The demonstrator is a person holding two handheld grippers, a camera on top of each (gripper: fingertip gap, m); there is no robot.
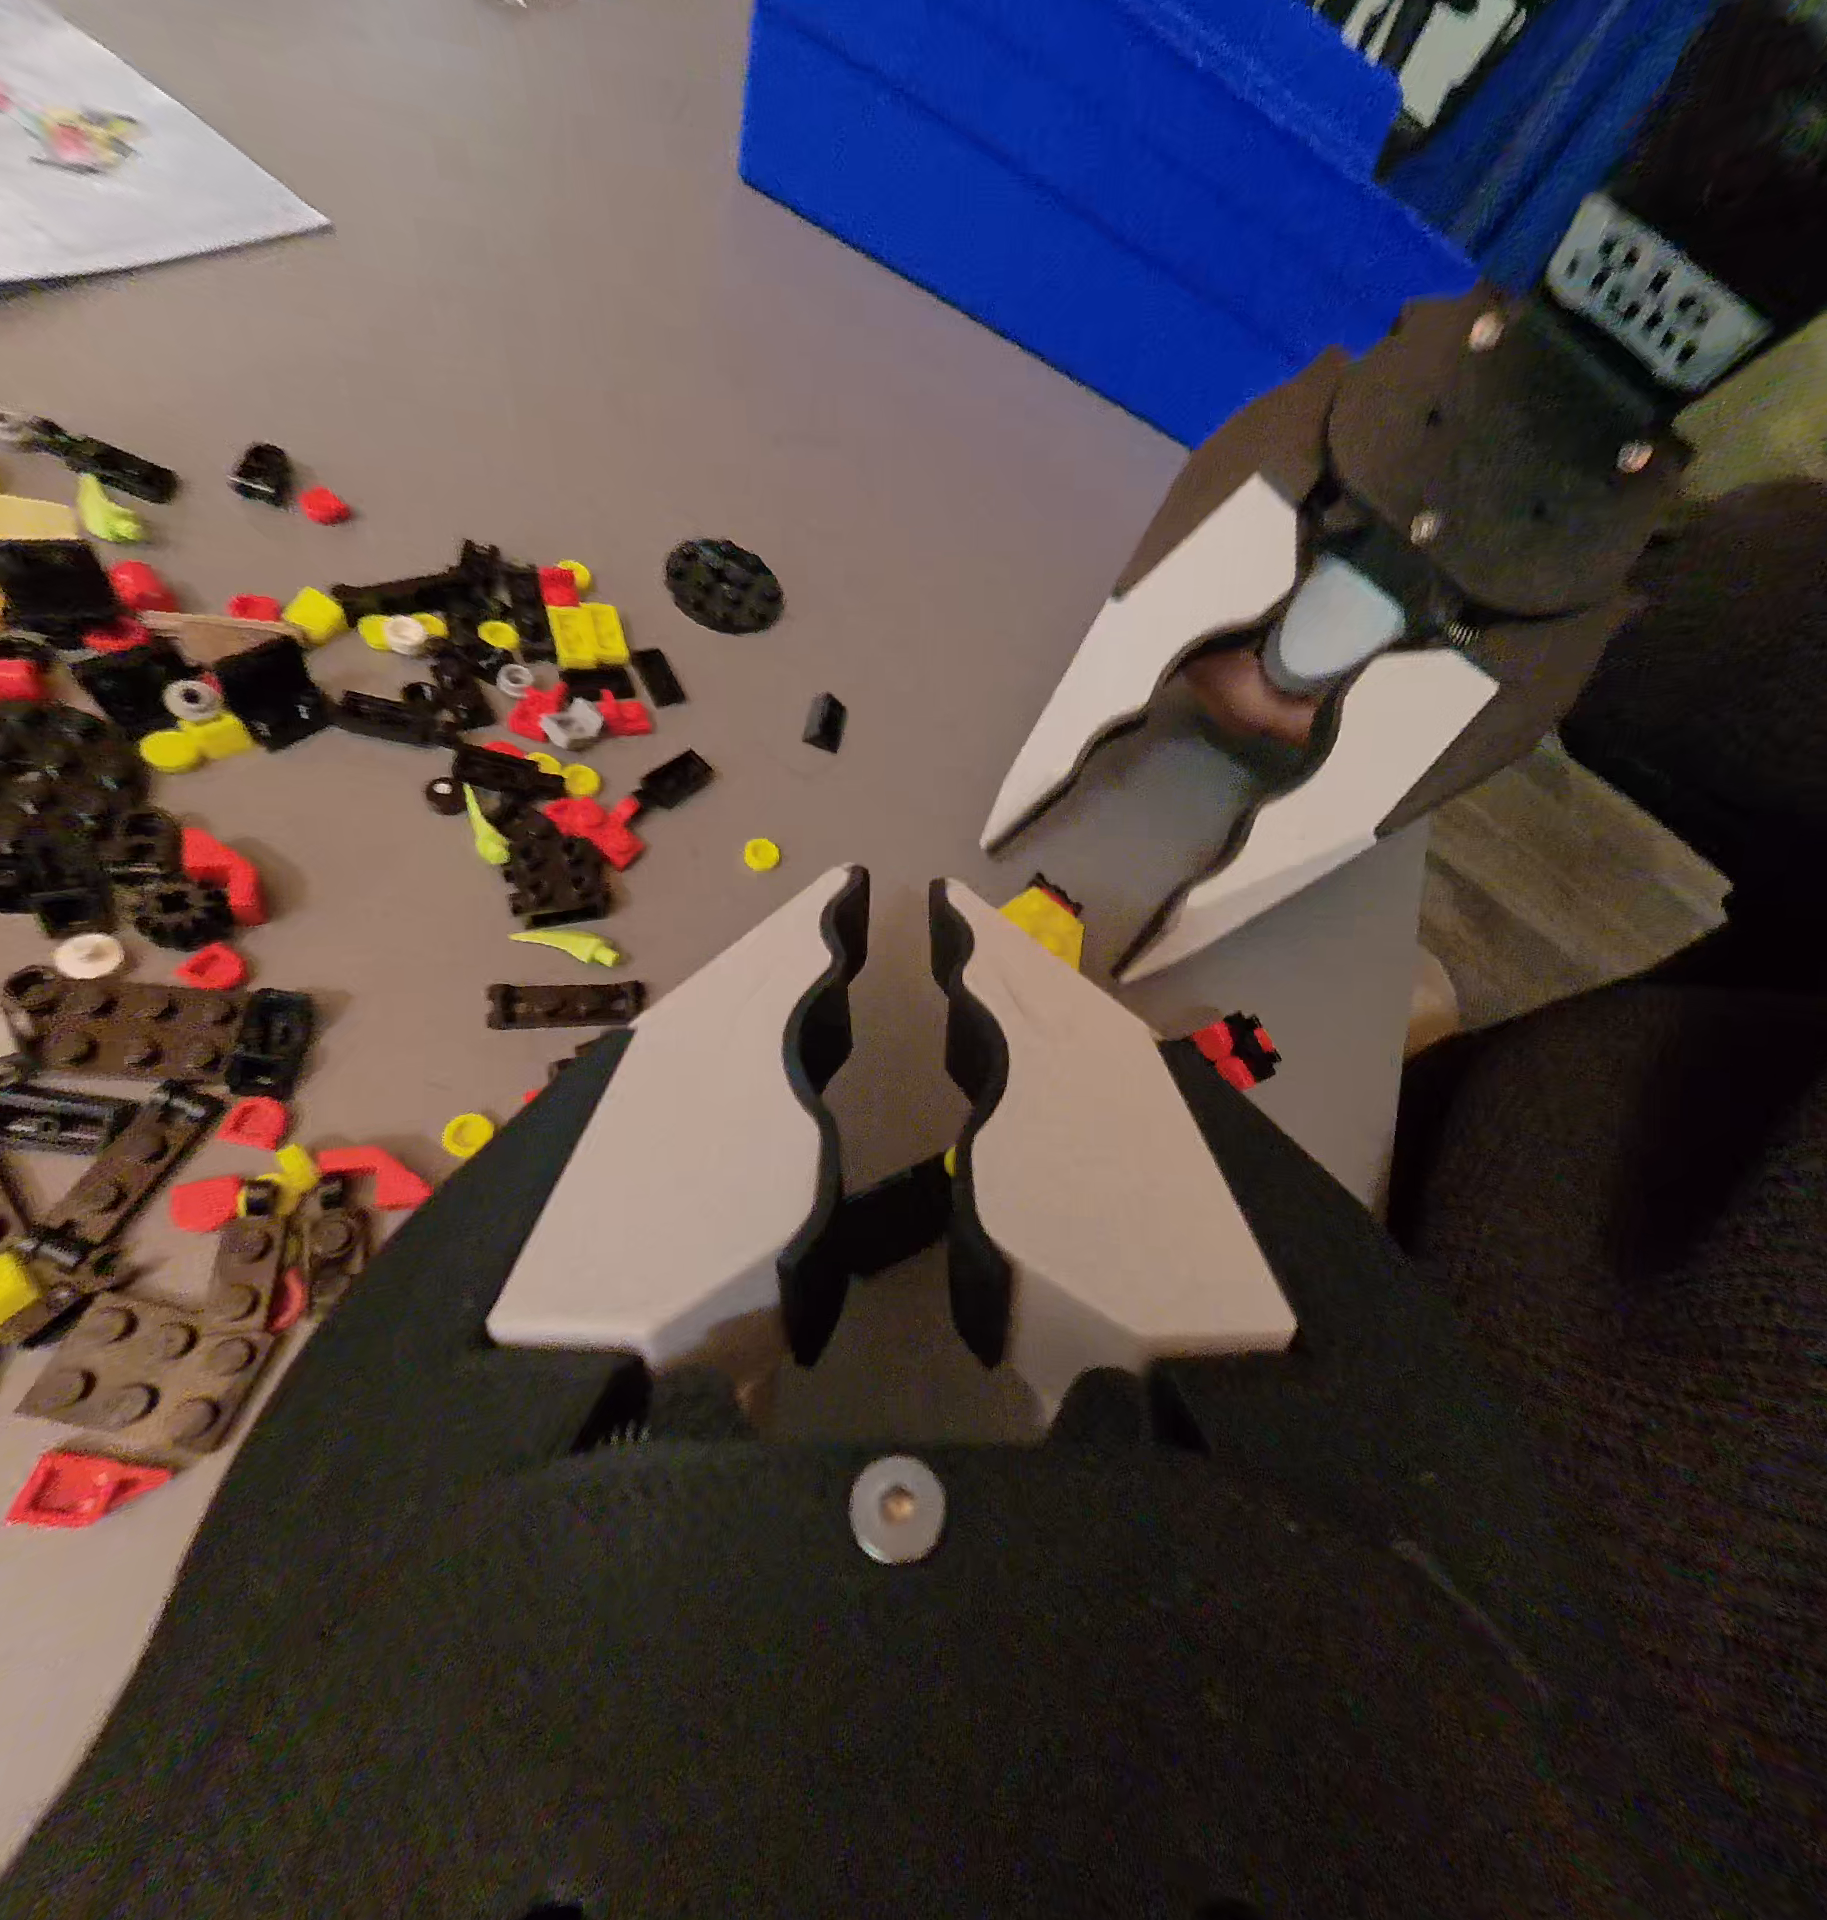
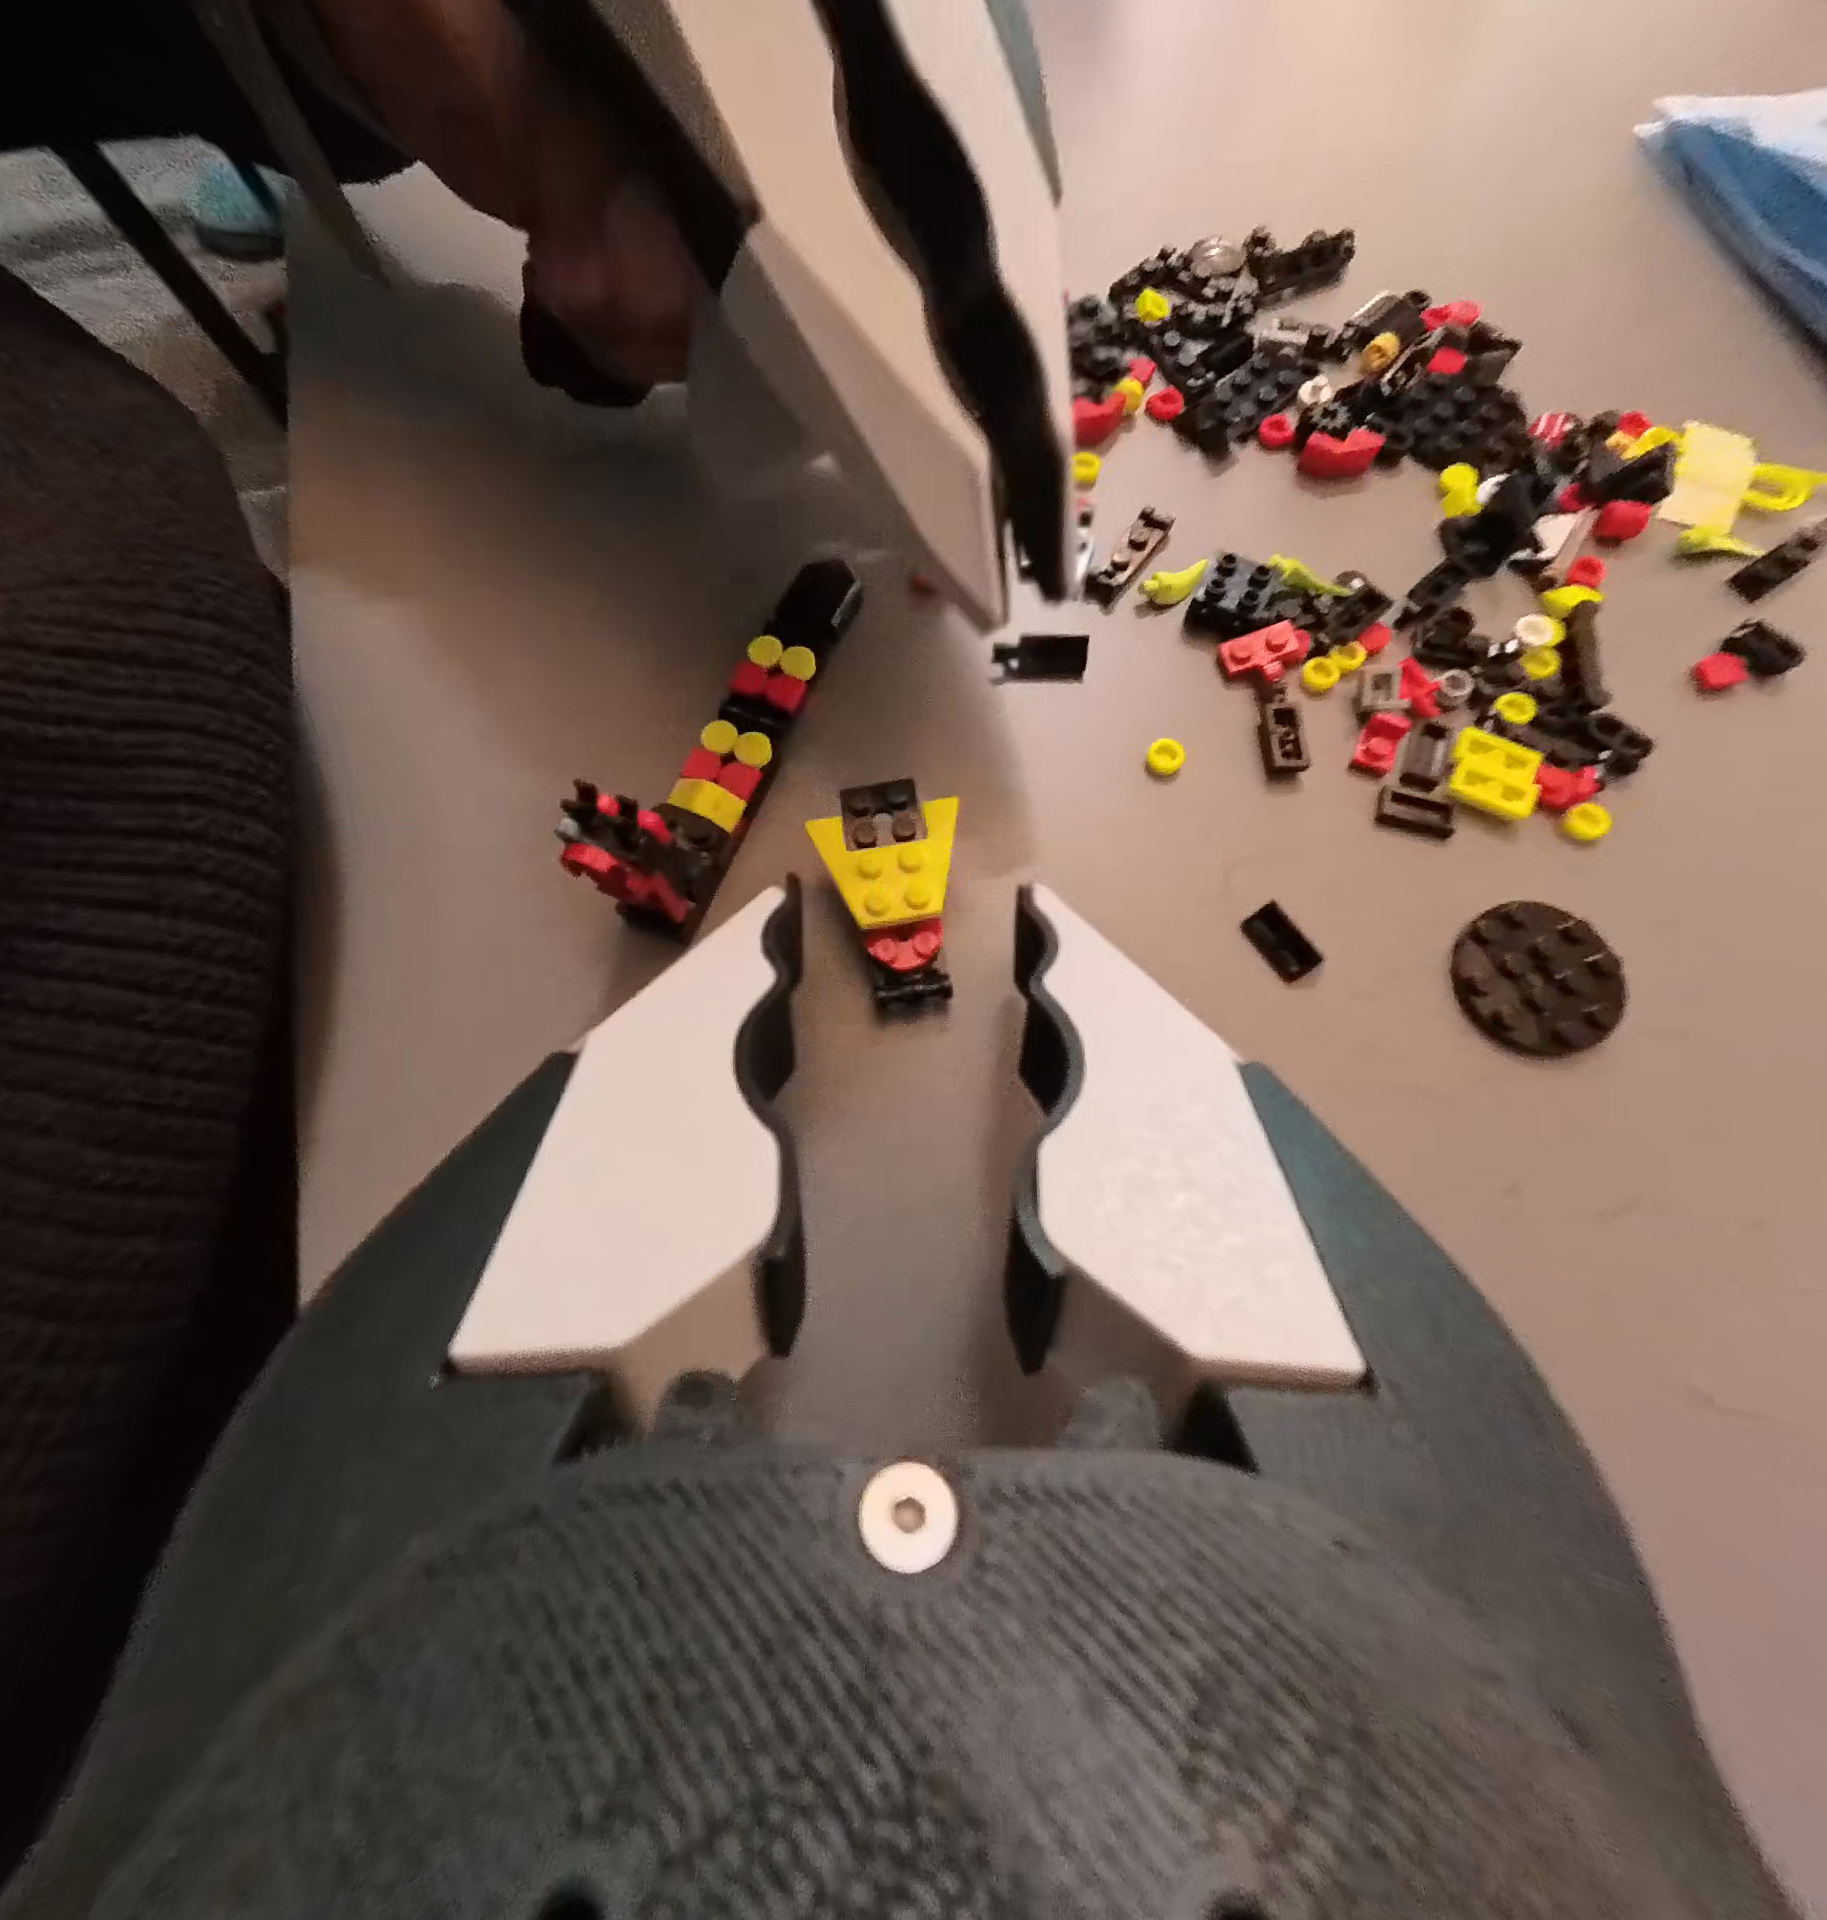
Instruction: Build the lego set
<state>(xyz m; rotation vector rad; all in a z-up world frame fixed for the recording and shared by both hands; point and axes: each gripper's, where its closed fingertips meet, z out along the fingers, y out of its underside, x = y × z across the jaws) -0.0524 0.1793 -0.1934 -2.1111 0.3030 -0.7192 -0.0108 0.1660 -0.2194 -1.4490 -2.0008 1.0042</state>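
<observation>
A scattered pile of black, red and yellow lego pieces [image 2: 1408,499] is lying on the grey tabletop [image 2: 1304,1247]. Nearer, a long black, red and yellow studded assembly [image 2: 722,758] is sitting beside a small yellow wedge-plate assembly [image 2: 893,878], just ahead of the released right gripper [image 2: 904,914]. The left gripper [image 1: 898,894] is hovering nearly clenched, grasping nothing.

Grey-brown tabletop [image 1: 597,312] under dim warm light, blue bin [image 1: 1075,177] at far right, dark ribbed fabric [image 2: 109,831] near left

Dim warm indoor light, soft shadows, motion blur, wide-angle edge distortion.
</observation>
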